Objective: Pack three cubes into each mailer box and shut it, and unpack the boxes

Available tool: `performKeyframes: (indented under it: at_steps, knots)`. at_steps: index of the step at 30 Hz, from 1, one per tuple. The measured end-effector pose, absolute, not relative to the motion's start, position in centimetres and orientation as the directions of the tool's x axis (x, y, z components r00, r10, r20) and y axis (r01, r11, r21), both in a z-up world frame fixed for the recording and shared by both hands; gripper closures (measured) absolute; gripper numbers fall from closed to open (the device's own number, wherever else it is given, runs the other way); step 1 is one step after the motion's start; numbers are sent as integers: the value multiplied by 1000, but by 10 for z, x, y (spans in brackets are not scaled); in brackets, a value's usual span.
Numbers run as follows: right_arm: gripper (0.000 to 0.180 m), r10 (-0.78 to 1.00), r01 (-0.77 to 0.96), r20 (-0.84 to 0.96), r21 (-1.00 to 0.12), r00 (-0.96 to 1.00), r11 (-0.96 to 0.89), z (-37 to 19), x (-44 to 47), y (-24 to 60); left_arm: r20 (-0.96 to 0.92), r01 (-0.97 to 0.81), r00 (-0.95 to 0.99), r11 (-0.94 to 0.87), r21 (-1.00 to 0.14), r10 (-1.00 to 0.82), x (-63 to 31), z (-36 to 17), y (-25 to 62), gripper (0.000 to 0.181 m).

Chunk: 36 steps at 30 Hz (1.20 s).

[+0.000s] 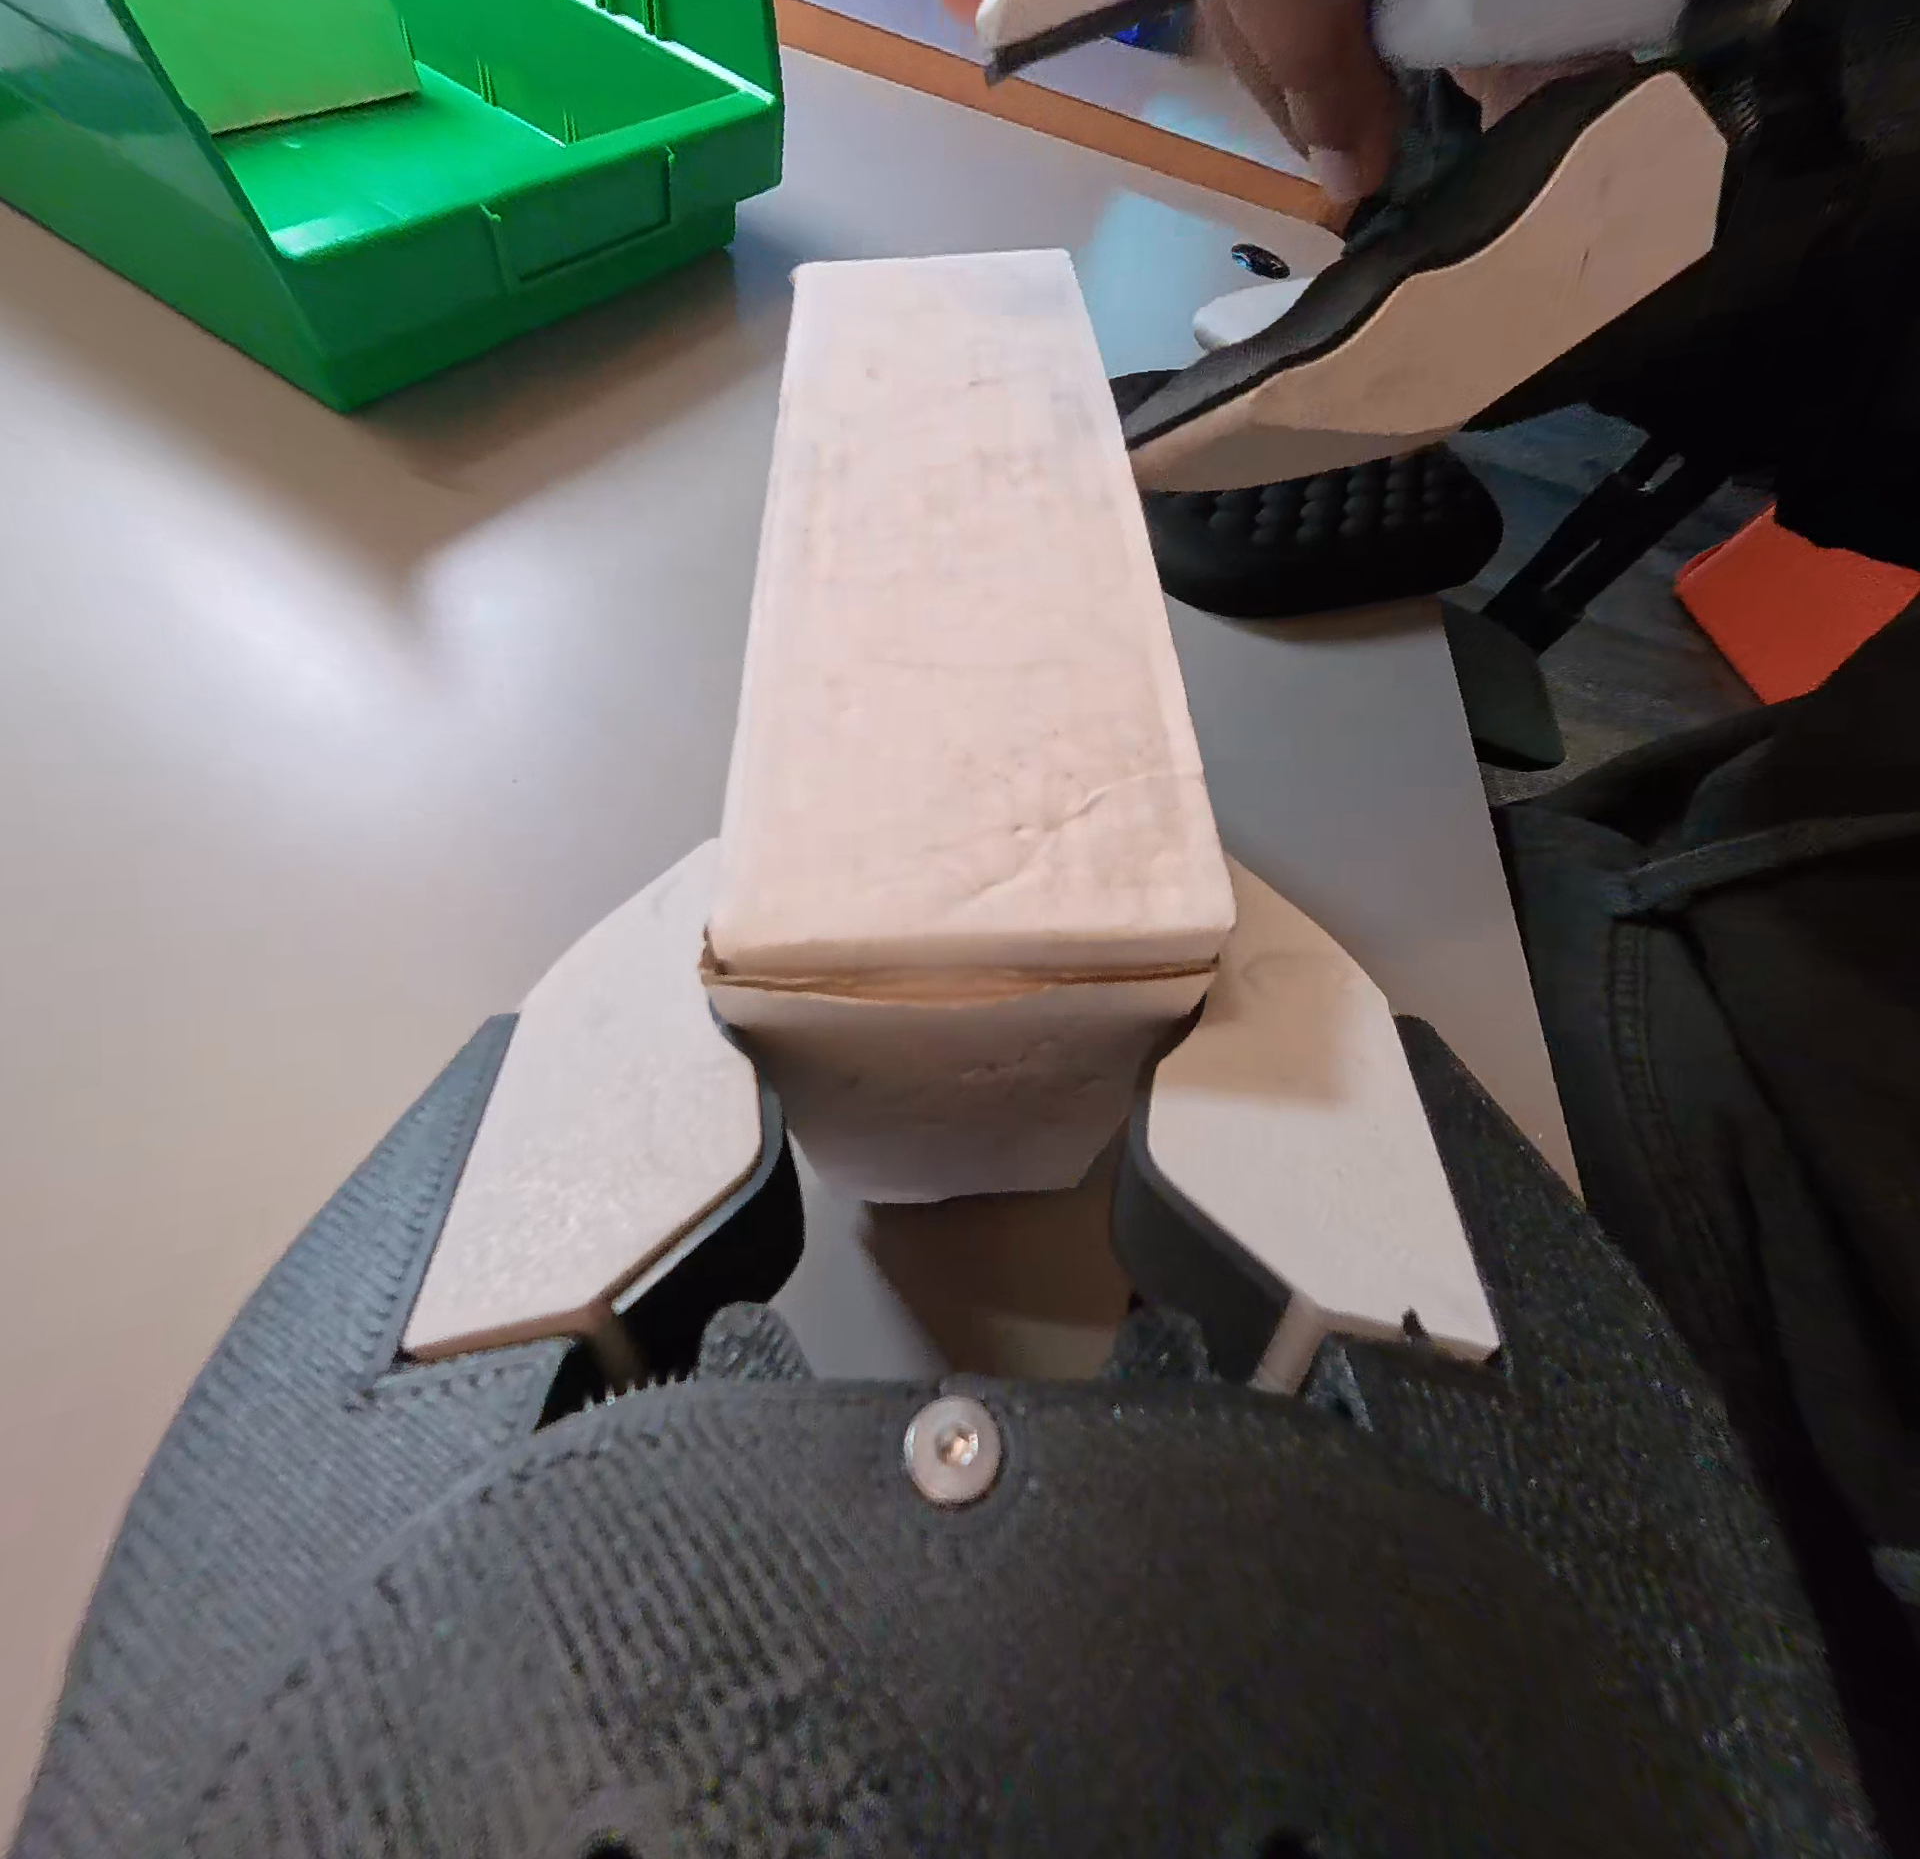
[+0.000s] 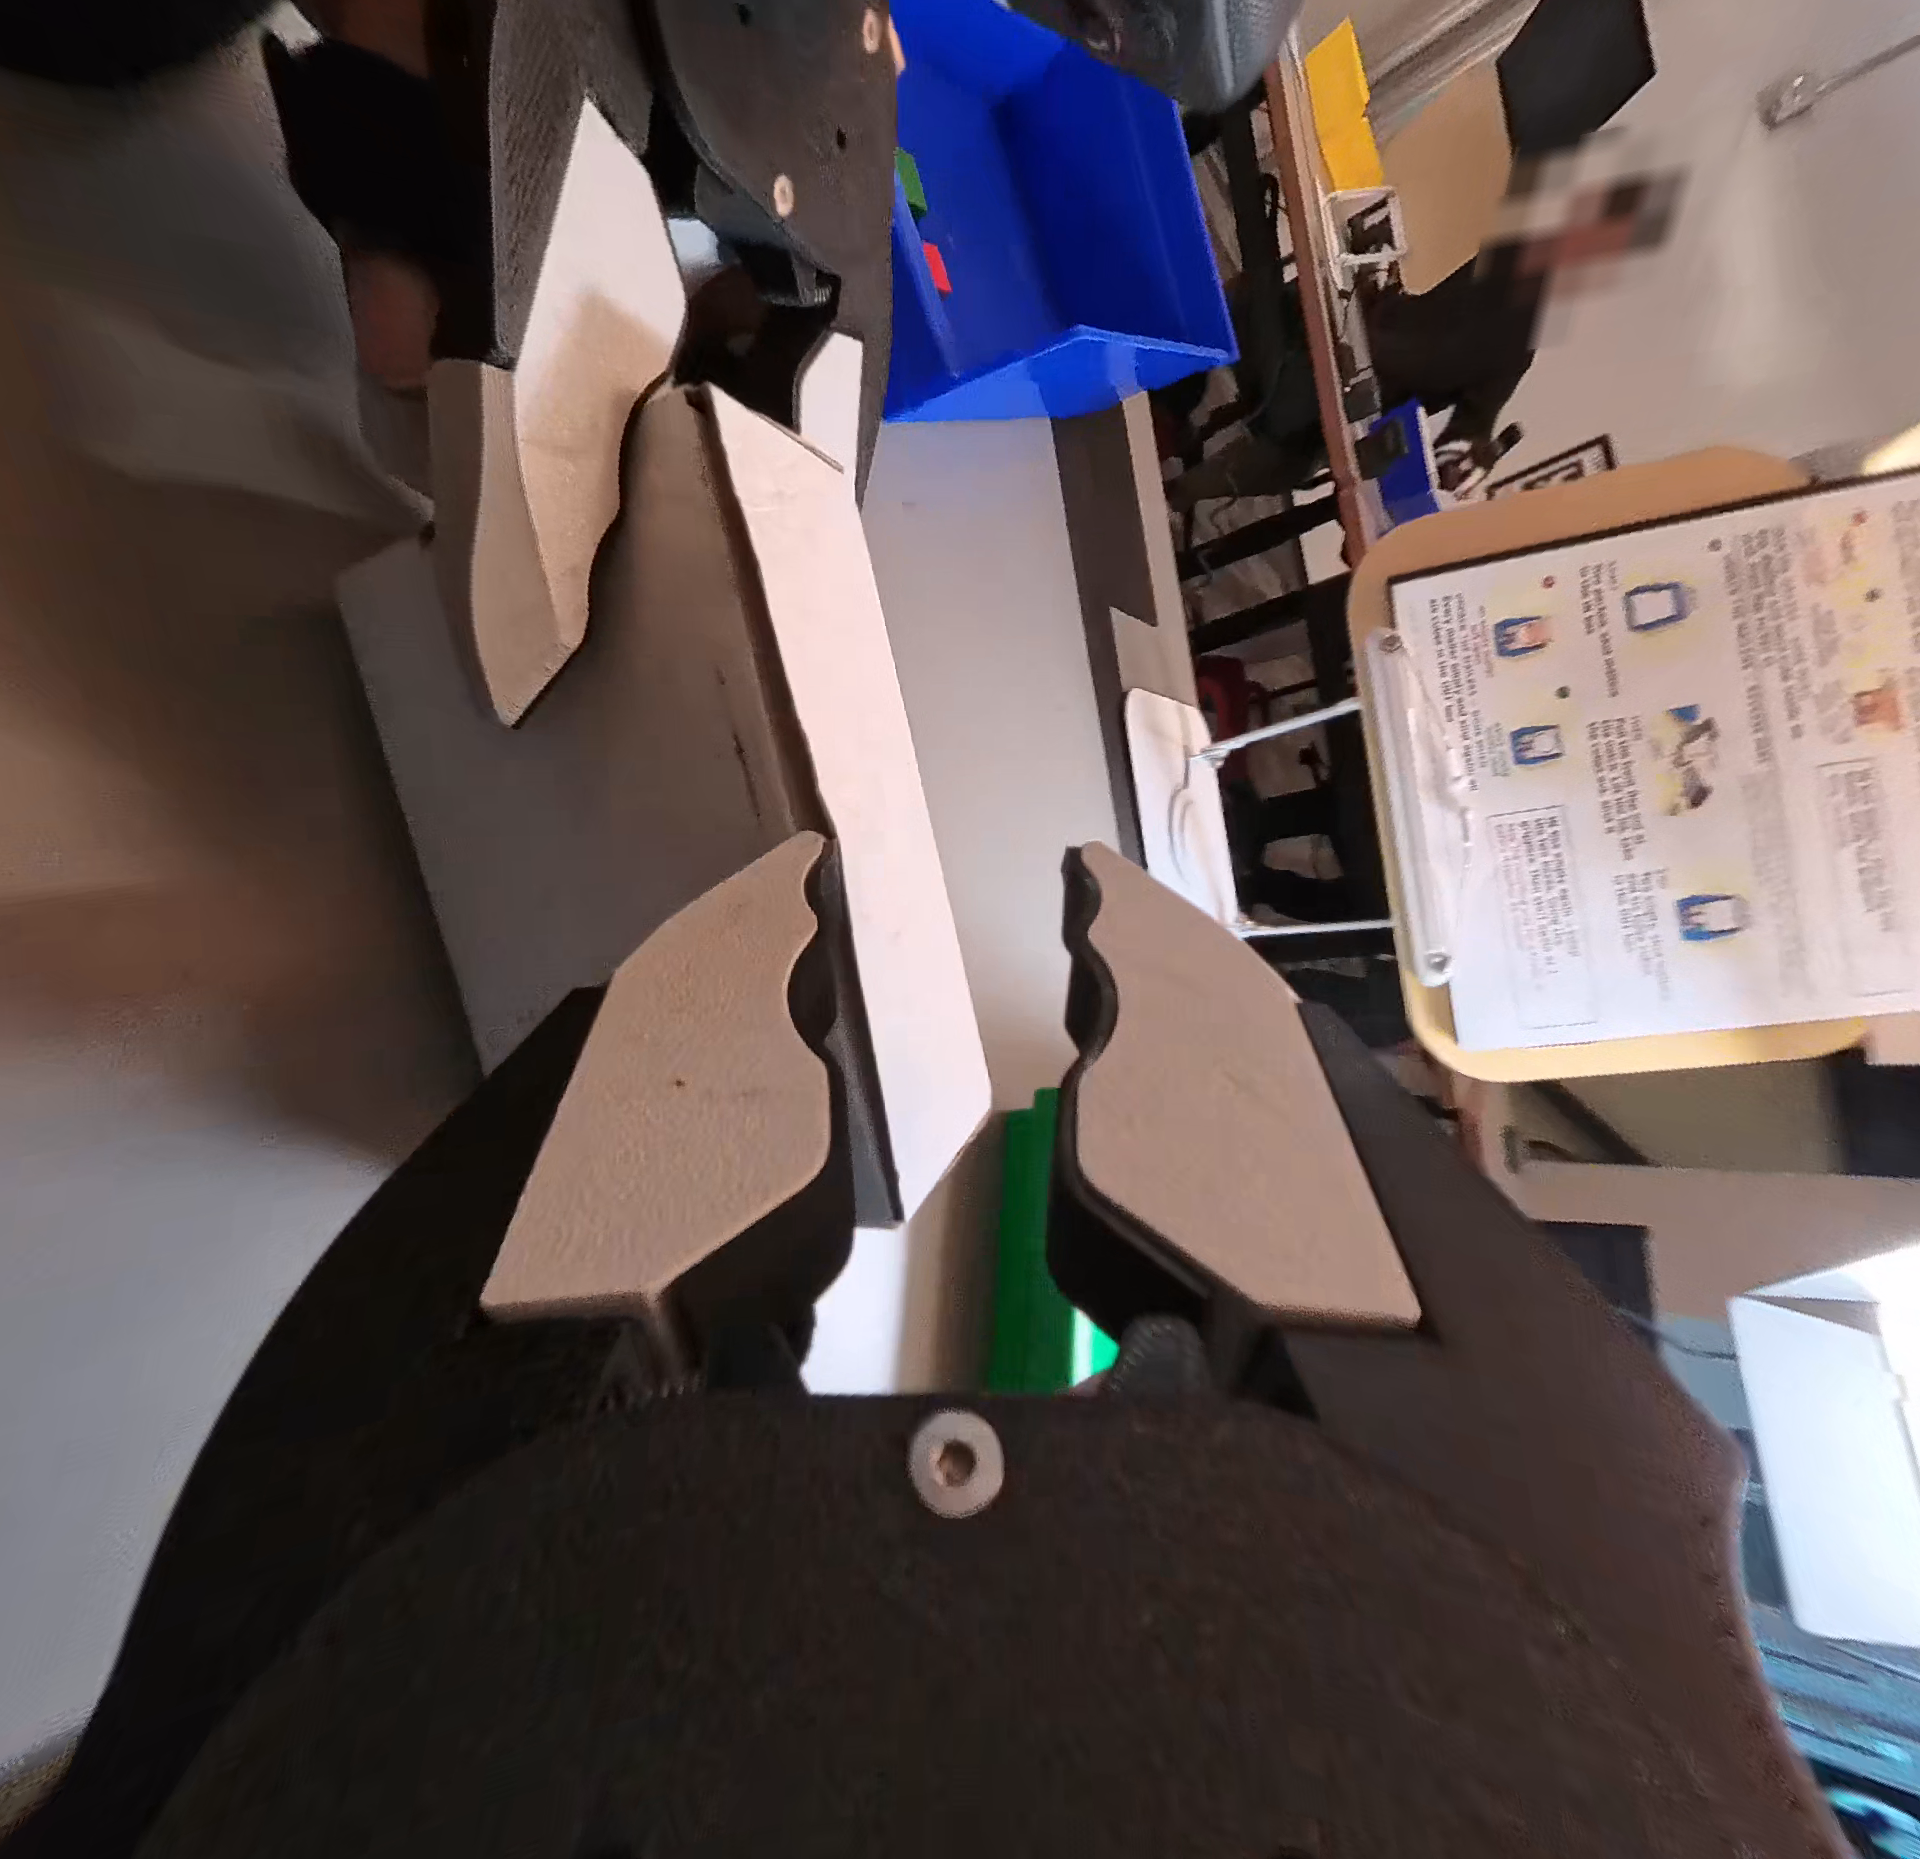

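Between the two pale fingers of the left gripper (image 1: 961,1071), nearest its own wrist camera, sat the near end of a shut white mailer box (image 1: 961,646). The jaws had closed on that end from both sides, and the lid seam ran across just above the grip. The box's long axis pointed straight away from the gripper, out over the grey table (image 1: 312,718), with its far end toward the table's far edge. Whether its underside touched the table could not be told.

As thin folded cardboard, scuffed and creased at the near corner, the box looked light and fairly stiff along its length but likely to dent where squeezed. A hold across the narrow end or the long side walls, near a folded edge, seemed safest. Any cubes inside could not be seen.

Farther off and to the right, the right gripper (image 1: 1382,344) hung above the box's far end, a person's hand (image 1: 1288,74) behind it. In its own view the right gripper (image 2: 945,962) stood parted and held nothing. One finger lay against the box's long side (image 2: 727,687) while the other was clear of it, so the jaws were not around the box.

Beyond, at far left, stood a green bin (image 1: 416,199), and the right wrist view showed a blue bin (image 2: 1049,282) past the box.
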State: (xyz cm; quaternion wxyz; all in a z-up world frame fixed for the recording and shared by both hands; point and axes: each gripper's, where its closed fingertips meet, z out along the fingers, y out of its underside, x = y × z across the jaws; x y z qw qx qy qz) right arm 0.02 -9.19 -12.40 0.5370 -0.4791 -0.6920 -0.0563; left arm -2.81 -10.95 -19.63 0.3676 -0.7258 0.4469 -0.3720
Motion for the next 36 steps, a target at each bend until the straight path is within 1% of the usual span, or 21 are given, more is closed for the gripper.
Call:
performKeyframes:
  at_steps: [7,9,11,12,13,14,16,19,22,24,25,27,29,30,33,36]
  knots:
    - [152,476,758,873,-241,-104,607,-128,-12,-89,115,-411,368,-272,-870,-923,-33,-196,-106,109]
    - [154,460,754,880,-220,-121,618,-128,-17,-86,112,-414,366,-270,-869,-924,-34,-196,-107,109]
    - [163,442,741,889,-214,-123,637,-131,-26,-85,103,-436,315,-240,-867,-944,-26,-196,-118,110]
    - [166,425,745,895,-193,-133,638,-133,-30,-82,54,-469,339,-218,-856,-939,-24,-200,-116,109]
    - [168,402,749,899,-146,-171,646,-135,-30,-78,1,-494,370,-197,-847,-929,-26,-204,-111,109]
    - [171,424,743,886,-152,-190,651,-135,-30,-78,-20,-499,381,-187,-846,-924,-27,-203,-108,109]
    - [176,557,753,812,-256,-172,606,-135,-28,-81,-89,-514,380,-131,-848,-921,-30,-199,-105,109]
    - [177,715,762,672,-356,-194,542,-132,-26,-88,-274,-561,325,49,-826,-905,-31,-200,-101,109]
    - [178,801,786,557,-386,-219,483,-129,-25,-89,-343,-552,319,122,-825,-883,-33,-196,-96,108]
    - [178,818,794,532,-388,-221,467,-124,-27,-85,-370,-547,374,121,-829,-850,-42,-193,-86,105]
    - [178,819,795,533,-393,-213,462,-120,-28,-82,-373,-547,409,104,-831,-833,-50,-191,-81,109]
    - [179,786,805,592,-374,-176,461,-109,-30,-67,-357,-526,468,70,-848,-809,-65,-187,-73,111]
    - [179,778,809,611,-379,-145,449,-101,-30,-59,-290,-493,502,5,-870,-815,-77,-186,-70,103]
    - [178,774,813,621,-382,-125,439,-98,-30,-55,-242,-461,510,-25,-887,-826,-80,-183,-70,102]
    - [178,728,835,678,-343,-97,431,-95,-26,-43,-26,-264,473,-113,-958,-881,-77,-157,-84,105]
    - [179,741,840,667,-355,-81,411,-103,-27,-46,199,-79,477,-267,-961,-856,-73,-142,-83,117]
